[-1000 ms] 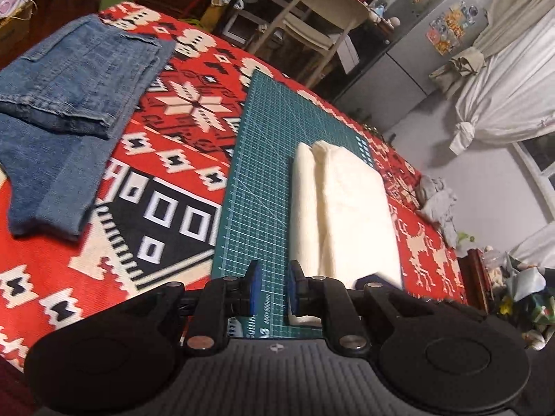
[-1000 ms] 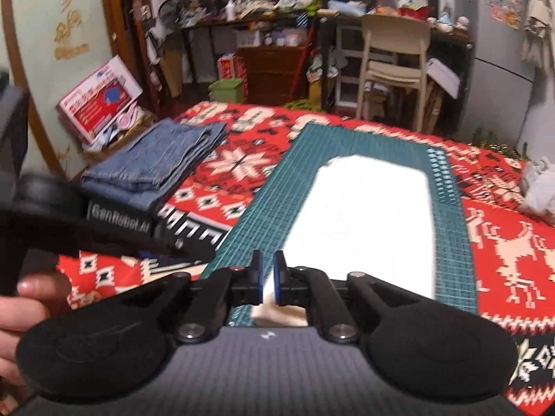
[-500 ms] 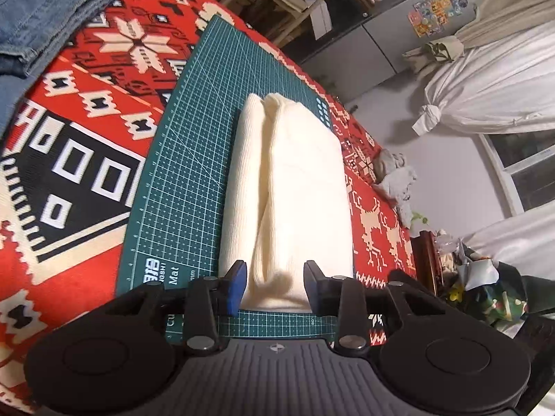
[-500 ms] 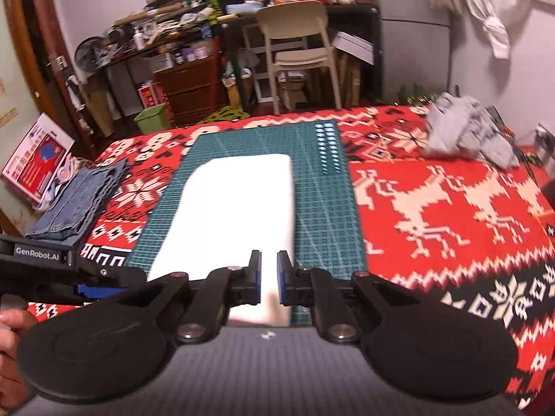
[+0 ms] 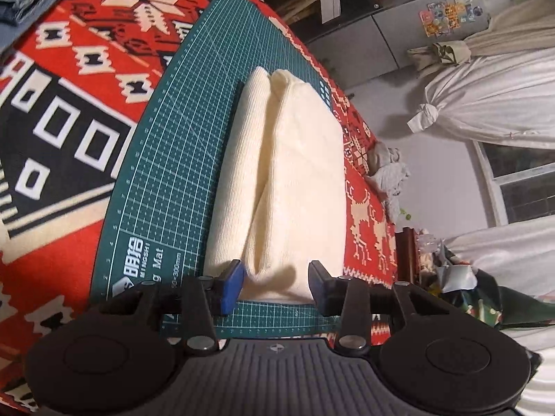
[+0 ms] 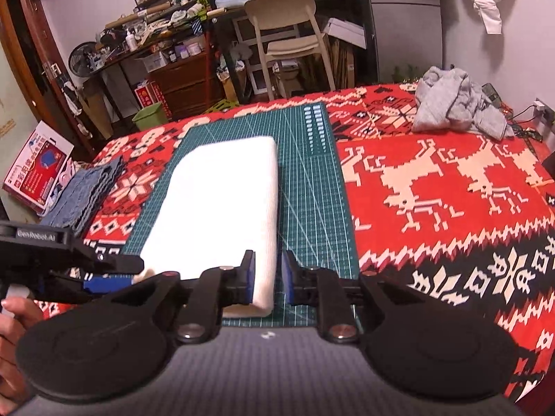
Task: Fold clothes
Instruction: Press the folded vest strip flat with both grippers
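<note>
A cream folded garment (image 5: 288, 180) lies lengthwise on the green cutting mat (image 5: 173, 159). My left gripper (image 5: 275, 286) is open, its blue pads on either side of the garment's near end, low over the mat. In the right wrist view the same garment (image 6: 218, 208) looks white. My right gripper (image 6: 269, 277) is open a little at the garment's near right corner, with the cloth edge between its pads and a sliver of mat (image 6: 312, 190) beside the right pad. The left gripper (image 6: 86, 270), held by a hand (image 6: 14, 312), shows at the garment's near left corner.
A red patterned blanket (image 6: 433, 190) covers the surface. Folded jeans (image 6: 83, 190) lie at its left edge and a crumpled grey garment (image 6: 458, 104) at the far right. A chair (image 6: 288, 34) and cluttered shelves stand beyond the far edge.
Both grippers have opened from shut and moved in to the near end of the cream garment; the left one now straddles it.
</note>
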Tool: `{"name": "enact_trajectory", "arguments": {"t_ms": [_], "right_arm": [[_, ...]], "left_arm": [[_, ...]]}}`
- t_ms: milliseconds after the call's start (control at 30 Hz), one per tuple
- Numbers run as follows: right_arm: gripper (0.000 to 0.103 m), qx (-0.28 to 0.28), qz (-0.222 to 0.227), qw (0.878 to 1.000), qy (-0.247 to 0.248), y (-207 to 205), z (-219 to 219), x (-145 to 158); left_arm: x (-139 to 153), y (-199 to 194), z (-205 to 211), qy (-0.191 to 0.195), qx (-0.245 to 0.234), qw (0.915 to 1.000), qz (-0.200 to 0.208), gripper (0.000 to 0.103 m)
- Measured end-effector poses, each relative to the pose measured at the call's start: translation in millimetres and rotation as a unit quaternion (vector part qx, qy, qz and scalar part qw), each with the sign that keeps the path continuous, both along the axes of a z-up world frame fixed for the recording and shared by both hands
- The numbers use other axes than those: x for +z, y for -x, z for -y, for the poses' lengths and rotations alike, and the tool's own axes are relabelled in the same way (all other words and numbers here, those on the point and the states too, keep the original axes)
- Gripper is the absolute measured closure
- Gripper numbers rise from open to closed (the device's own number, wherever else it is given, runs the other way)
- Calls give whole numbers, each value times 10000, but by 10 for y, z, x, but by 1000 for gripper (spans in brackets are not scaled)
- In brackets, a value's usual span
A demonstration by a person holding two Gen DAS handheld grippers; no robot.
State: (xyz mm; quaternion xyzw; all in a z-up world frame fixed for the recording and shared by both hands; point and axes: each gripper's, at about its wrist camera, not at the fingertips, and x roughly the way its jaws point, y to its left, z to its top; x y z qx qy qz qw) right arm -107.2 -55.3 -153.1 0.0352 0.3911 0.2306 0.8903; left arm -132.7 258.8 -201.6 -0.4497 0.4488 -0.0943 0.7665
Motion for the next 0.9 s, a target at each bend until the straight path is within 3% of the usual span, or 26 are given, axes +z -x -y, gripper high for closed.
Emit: {"name": "enact_trajectory", "arguments": {"t_ms": [100, 233, 300, 333, 367, 467, 733, 900], "right_arm": [[85, 80, -123, 9999, 24, 18, -18, -78], [85, 172, -225, 9996, 93, 47, -48, -156], [85, 275, -222, 9991, 219, 76, -72, -200], [85, 361, -221, 9987, 291, 93, -88, -219], [85, 456, -229, 9981, 344, 113, -102, -238], [85, 585, -281, 9967, 483, 149, -162, -312], [85, 217, -384, 9974, 564, 3, -348, -523], [85, 233, -235, 9967, 748, 8, -436, -550]], "left_arm": [[-10, -48, 11, 50, 9, 10000, -27, 63], [57, -138, 84, -198, -49, 9998, 24, 63], [94, -158, 125, -349, -54, 9994, 38, 77], [114, -166, 143, -425, -59, 9991, 46, 89], [136, -170, 157, -501, -58, 9987, 57, 91], [217, -139, 193, -699, 14, 9974, 184, 93], [584, -113, 287, -1008, -8, 9922, 737, 94], [765, -10, 315, -1583, 15, 9825, 983, 95]]}}
